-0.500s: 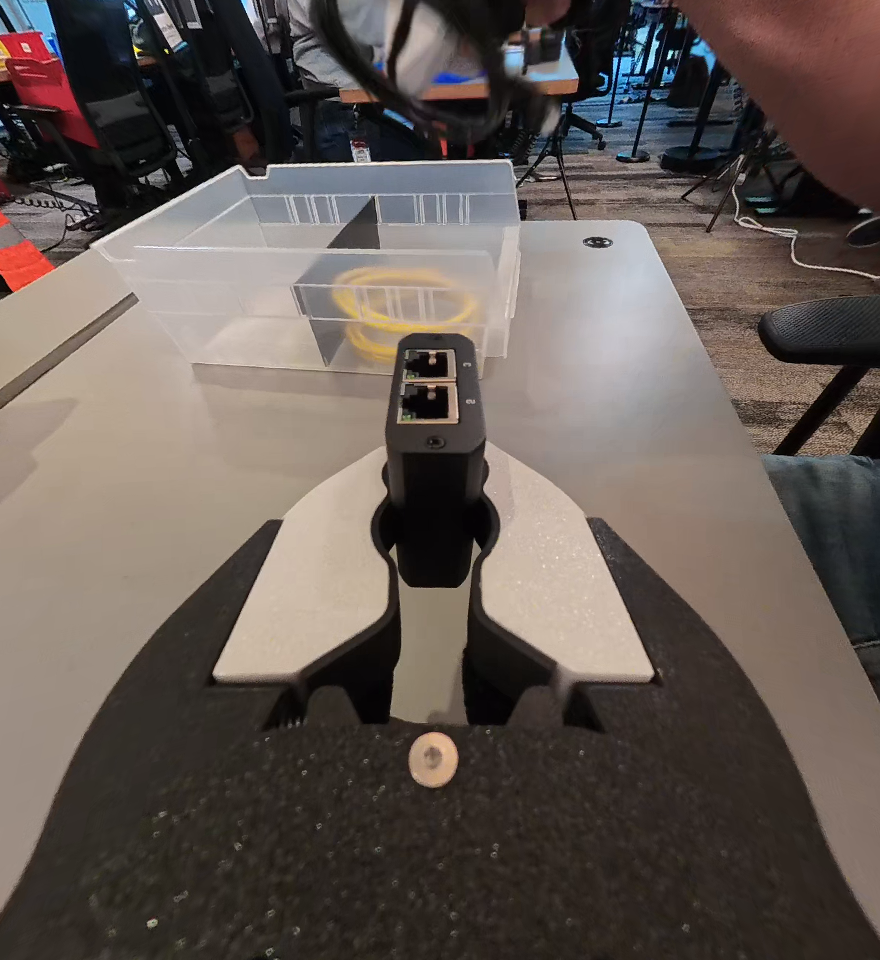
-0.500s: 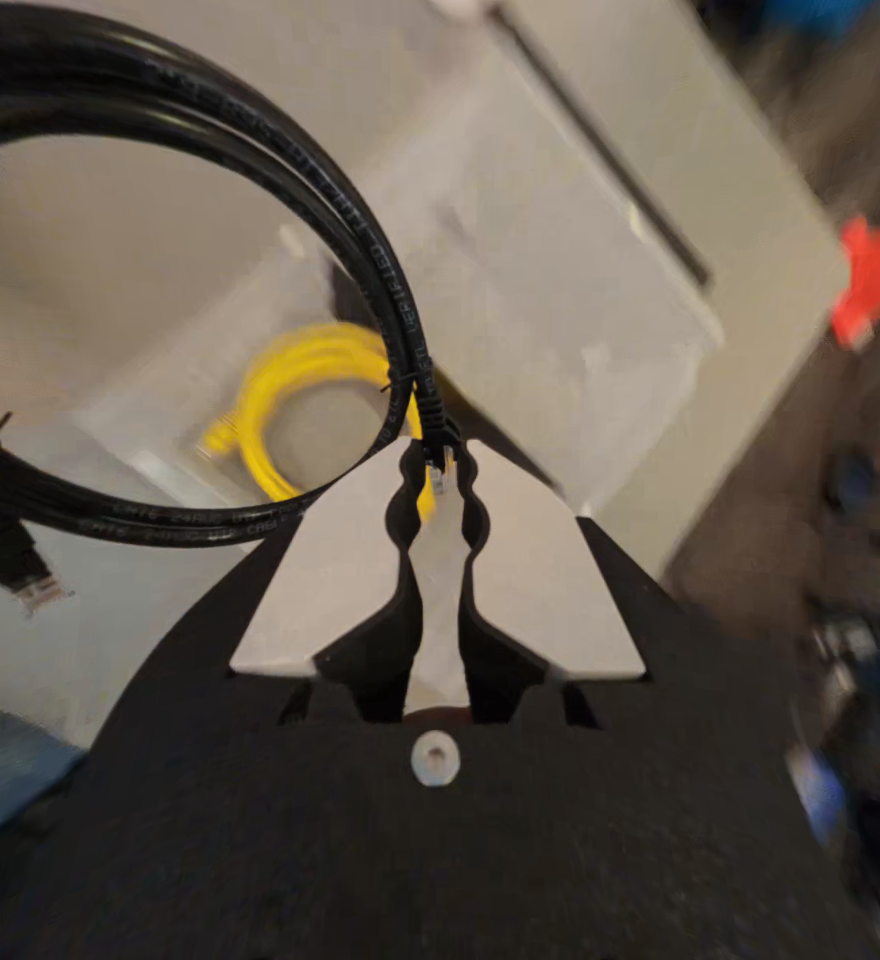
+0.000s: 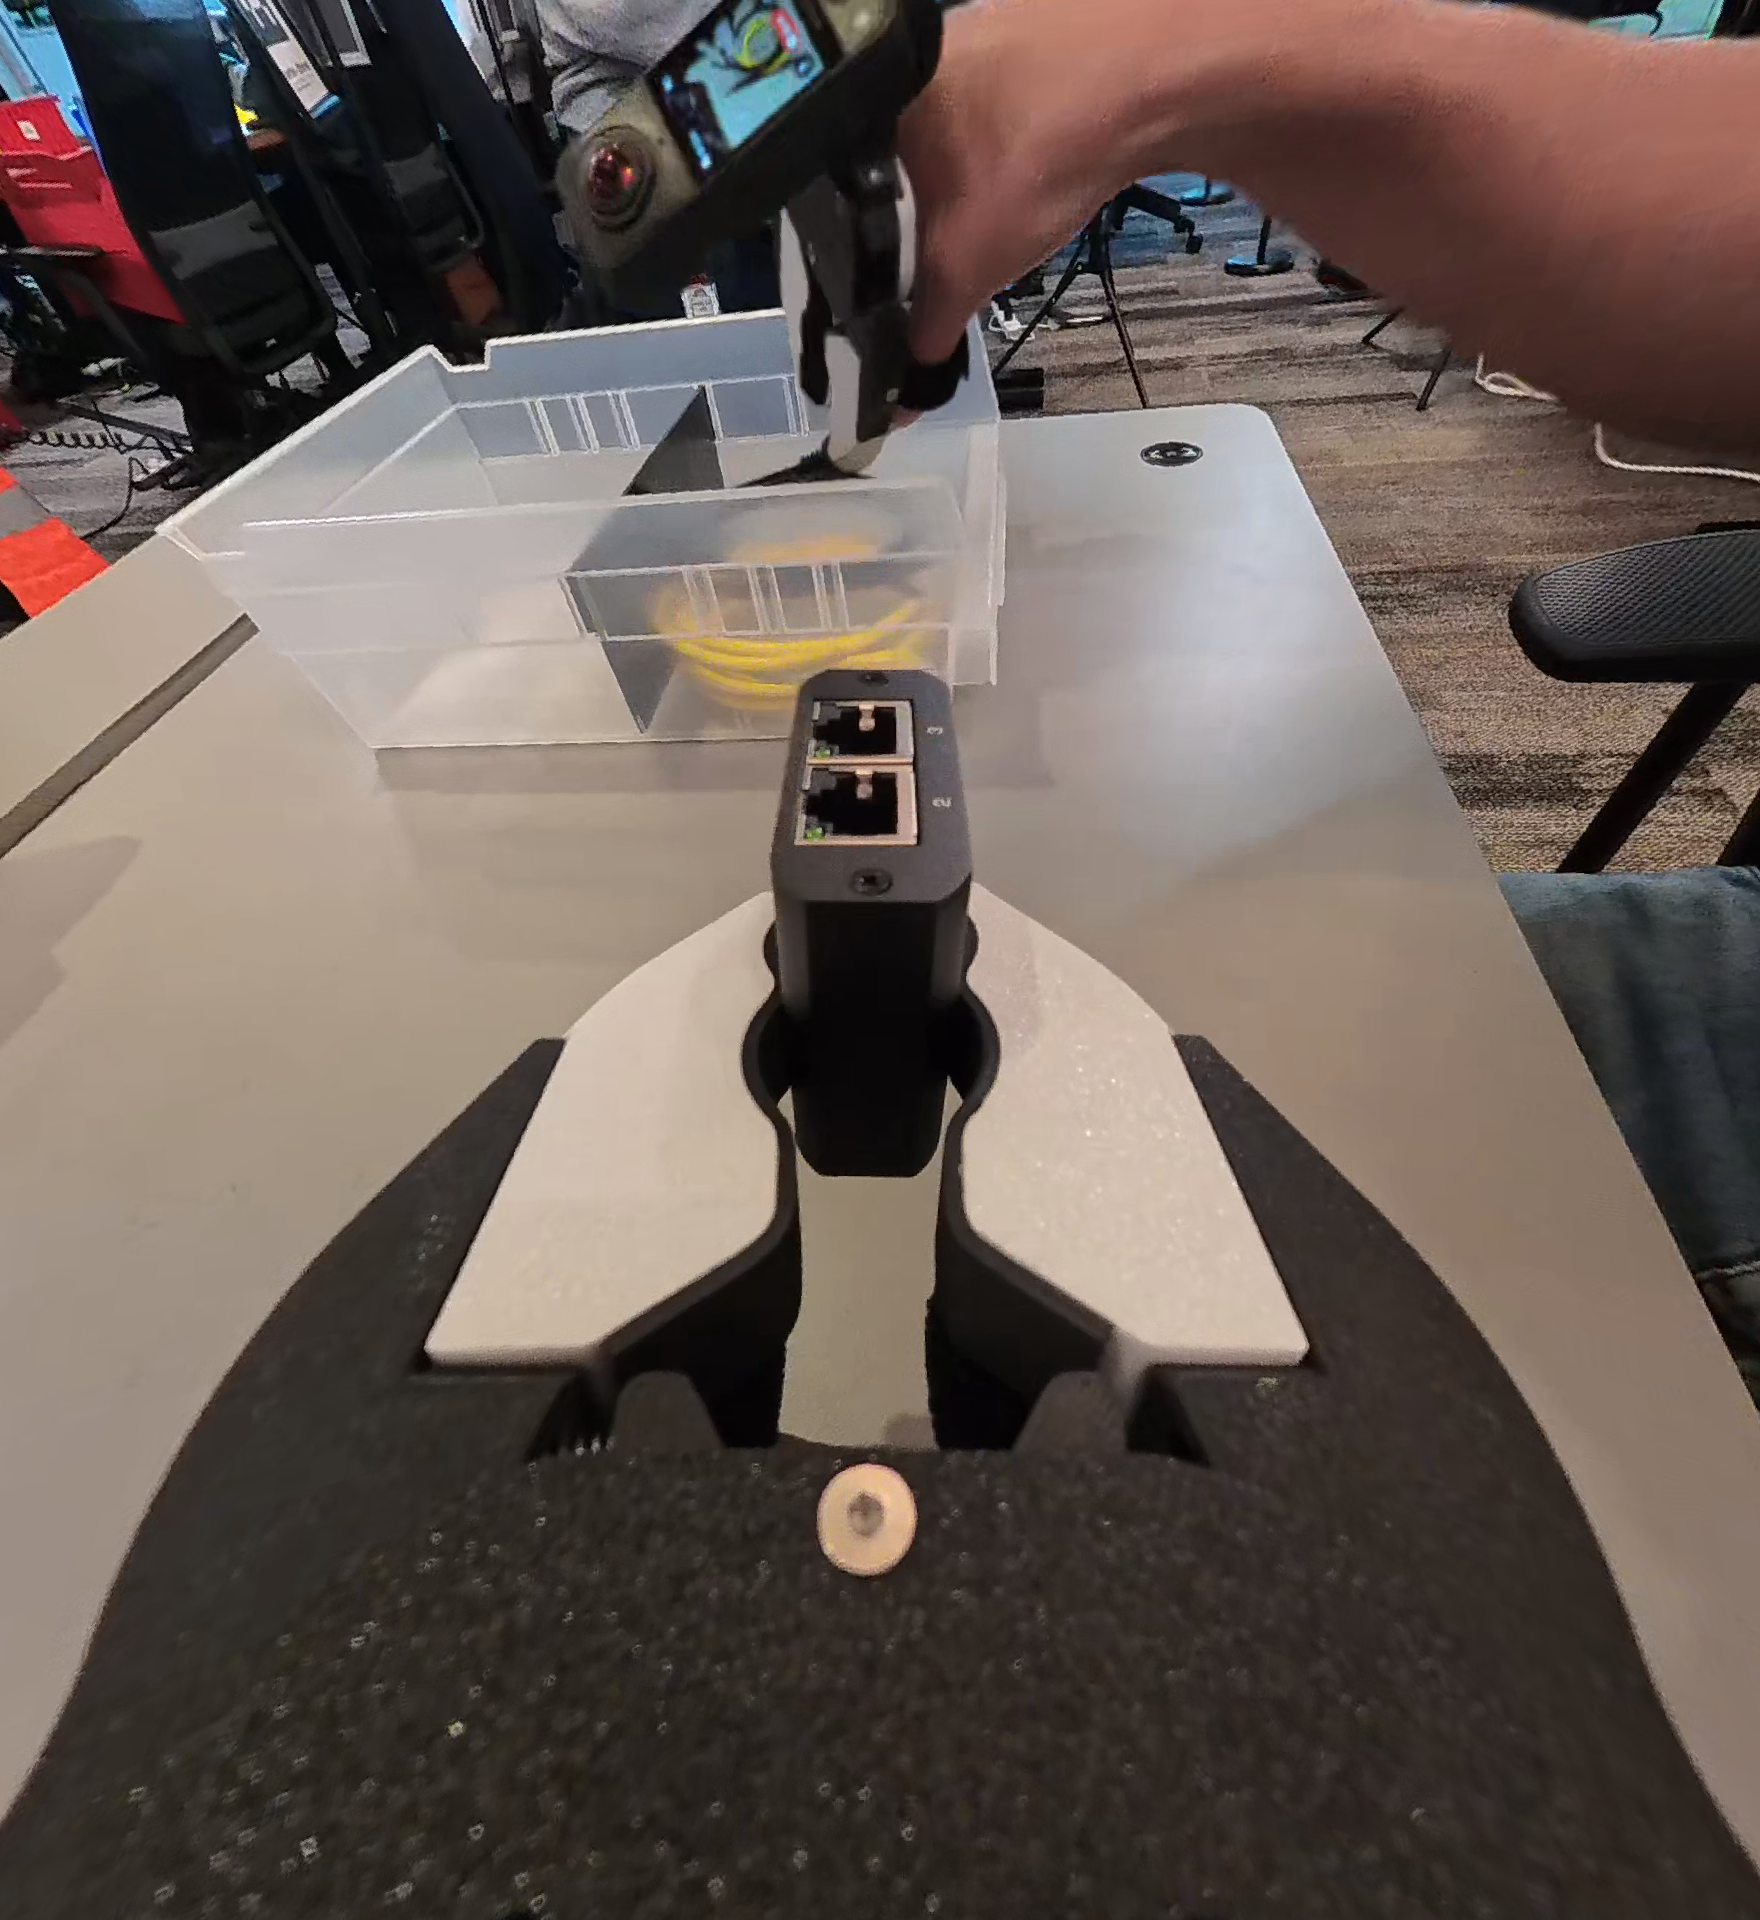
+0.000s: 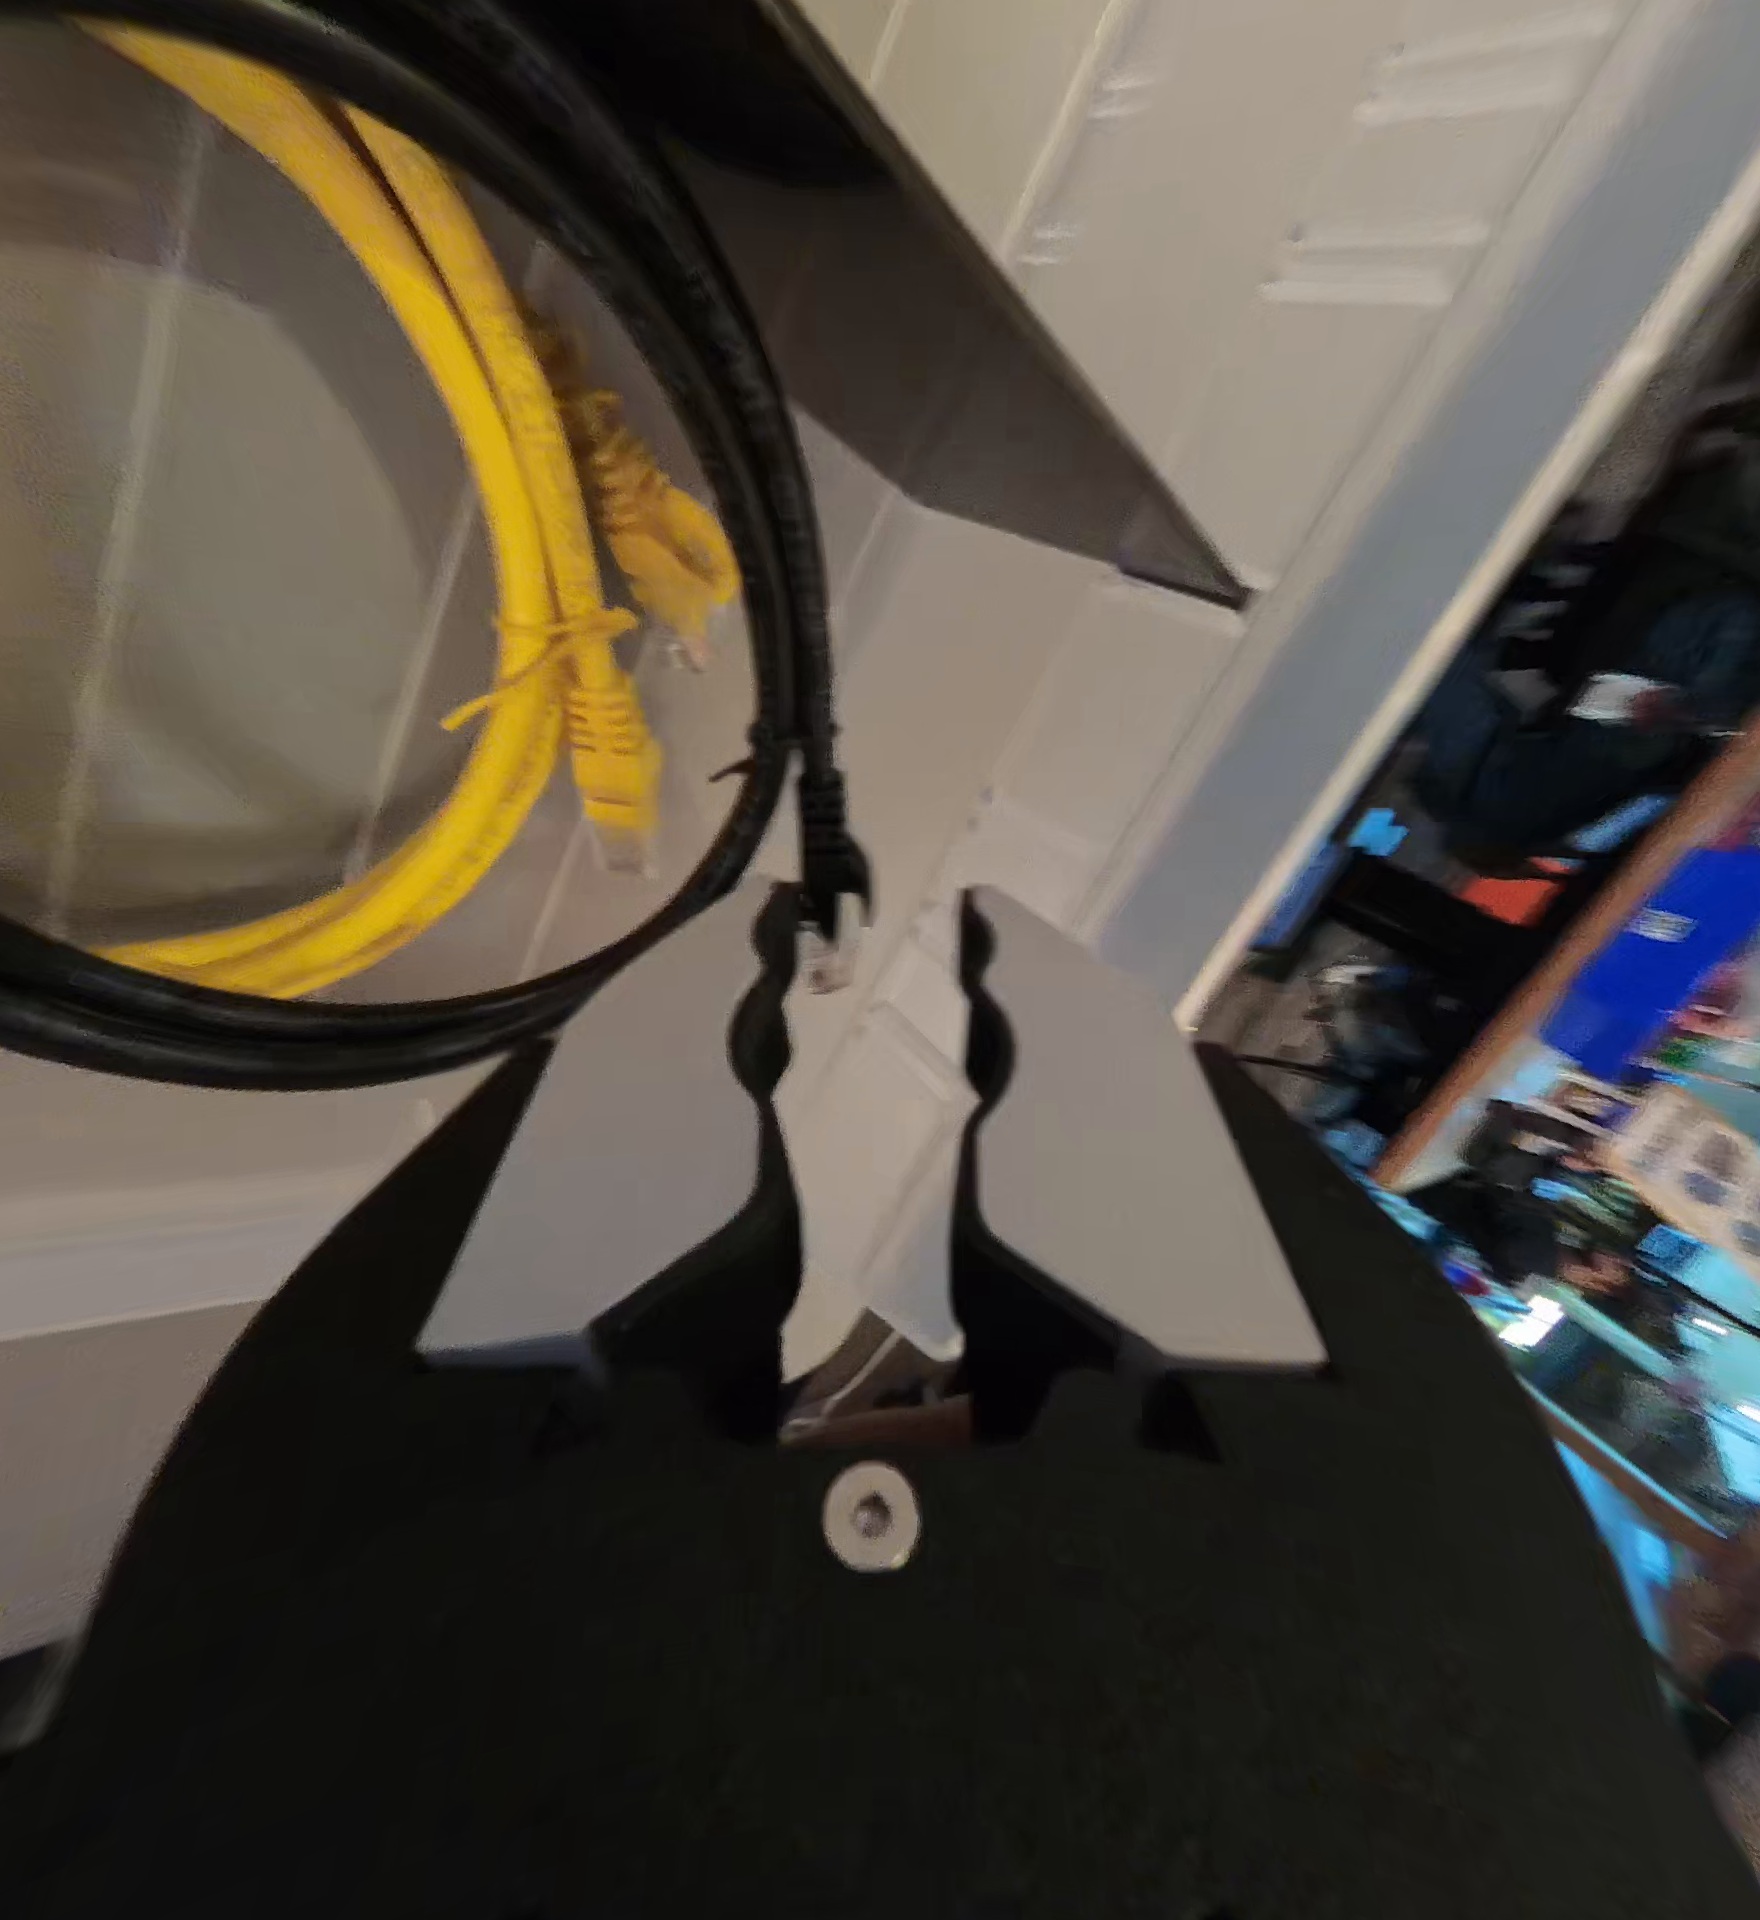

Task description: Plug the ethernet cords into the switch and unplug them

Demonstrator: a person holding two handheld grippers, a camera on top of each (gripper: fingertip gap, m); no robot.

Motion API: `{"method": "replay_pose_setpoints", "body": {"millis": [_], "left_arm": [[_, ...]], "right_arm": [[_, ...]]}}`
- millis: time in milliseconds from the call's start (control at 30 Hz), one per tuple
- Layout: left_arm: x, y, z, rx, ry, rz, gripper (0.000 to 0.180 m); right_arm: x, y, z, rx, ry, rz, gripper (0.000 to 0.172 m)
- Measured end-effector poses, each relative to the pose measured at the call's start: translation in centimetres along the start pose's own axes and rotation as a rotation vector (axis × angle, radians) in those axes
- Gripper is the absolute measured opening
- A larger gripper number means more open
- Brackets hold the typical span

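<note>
The switch [image 3: 865, 904], a small black box, is standing upright just in front of the clear bin [image 3: 356, 582], and every place below is being given from that bin. You are working on the grey table [image 3: 336, 935], the largest thing here; the bin is sitting on it toward its far end, split by a dark divider [image 3: 684, 447] into two compartments.

Your left gripper [image 3: 868, 997] is pinching the switch by its lower body, both pale fingers [image 3: 668, 1081] pressing its sides. That hold is keeping the two empty ports facing up and toward you, probably so a plug can be driven in without the box tipping.

Your right gripper [image 4: 871, 935] is reaching down into the bin's right-hand compartment, the one directly behind the switch. Its jaws are standing spread. The clear plug of the black cord [image 4: 647, 260] is lying against the inner face of the left finger [image 4: 762, 997], while the right finger is standing clear of it, so nothing is being gripped. The coil looks to be sagging onto the yellow cord [image 4: 502, 416] on the bin floor, which suggests you are setting it back after unplugging, though that is only a judgement.

Counting: one table, one bin with two compartments, one switch showing two ports, both empty, and two cords, one black and one yellow. Each is a tied coil. Both yellow plugs are showing; of the black cord only the one plug at your fingers is visible.
</note>
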State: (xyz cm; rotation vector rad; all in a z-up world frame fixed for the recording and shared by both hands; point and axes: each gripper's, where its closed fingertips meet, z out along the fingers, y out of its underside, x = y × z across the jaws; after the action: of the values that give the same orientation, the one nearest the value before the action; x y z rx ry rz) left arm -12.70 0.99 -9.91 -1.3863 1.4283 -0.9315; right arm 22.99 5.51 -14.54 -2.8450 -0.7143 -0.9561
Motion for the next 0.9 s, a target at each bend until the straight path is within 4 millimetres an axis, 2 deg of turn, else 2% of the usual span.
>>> {"method": "replay_pose_setpoints", "body": {"millis": [67,167,200,267,300,333,367,400,433,467,500,533,567,600,667,733,767,800,900], "left_arm": [[0.0,0.1,0.1,-0.003,0.000,0.003,0.025],[-0.2,0.0,-0.1,0.005,-0.008,0.007,0.025],[-0.4,-0.1,-0.2,0.013,-0.010,0.004,0.025],[-0.8,-0.3,-0.5,0.025,-0.016,-0.005,0.025],[-1.0,-0.3,-0.6,0.029,-0.021,-0.011,0.025],[-1.2,-0.3,-0.6,0.031,-0.021,-0.019,0.025],[-1.2,-0.2,-0.6,0.033,-0.018,-0.027,0.025],[-1.3,-0.2,-0.6,0.037,-0.017,-0.032,0.025],[-1.3,-0.3,-0.6,0.041,-0.018,-0.030,0.025],[-1.3,-0.3,-0.7,0.043,-0.019,-0.022,0.025],[-1.3,-0.3,-0.7,0.044,-0.019,-0.013,0.025],[-1.3,-0.3,-0.7,0.045,-0.019,-0.005,0.025],[-1.2,-0.3,-0.8,0.051,-0.014,-0.001,0.025],[-1.2,-0.4,-0.8,0.059,-0.006,0.000,0.025],[-1.3,-0.5,-1.0,0.076,-0.006,0.006,0.025],[-1.2,-0.7,-1.1,0.097,0.002,0.011,0.025],[-1.2,-0.8,-1.2,0.106,0.003,0.015,0.025],[-1.2,-0.9,-1.2,0.116,-0.004,0.025,0.025],[-1.0,-1.6,-1.6,0.151,-0.035,0.121,0.025]], "right_arm": [[0.9,0.1,-1.5,0.054,0.100,-0.023,0.040],[2.4,0.4,-5.7,0.209,0.186,0.055,0.049],[2.1,0.1,-7.3,0.303,0.154,0.093,0.049],[0.1,-1.4,-10.4,0.546,-0.005,0.162,0.040],[0.0,-1.8,-10.9,0.612,-0.030,0.190,0.031],[0.7,-1.7,-10.0,0.590,0.002,0.209,0.029],[1.4,-1.3,-8.1,0.514,0.027,0.209,0.039],[1.8,-0.8,-6.0,0.427,0.028,0.211,0.056],[1.7,-0.6,-4.6,0.365,-0.004,0.224,0.063],[0.9,-1.1,-4.2,0.367,-0.073,0.242,0.071],[-0.5,-2.3,-5.0,0.446,-0.169,0.245,0.074],[-2.7,-4.1,-7.0,0.584,-0.302,0.243,0.075],[-5.5,-5.7,-10.2,0.745,-0.485,0.243,0.074],[-8.7,-6.8,-14.2,0.906,-0.721,0.236,0.073],[-14.4,-6.4,-22.1,1.121,-1.242,0.200,0.074],[-17.8,-4.8,-27.7,1.196,-1.692,0.172,0.081],[-18.5,-4.5,-29.0,1.210,-1.850,0.210,0.080],[-19.2,-4.9,-29.4,1.190,-1.947,0.282,0.082],[-21.3,-7.0,-28.5,1.088,-2.029,0.416,0.095]]}}
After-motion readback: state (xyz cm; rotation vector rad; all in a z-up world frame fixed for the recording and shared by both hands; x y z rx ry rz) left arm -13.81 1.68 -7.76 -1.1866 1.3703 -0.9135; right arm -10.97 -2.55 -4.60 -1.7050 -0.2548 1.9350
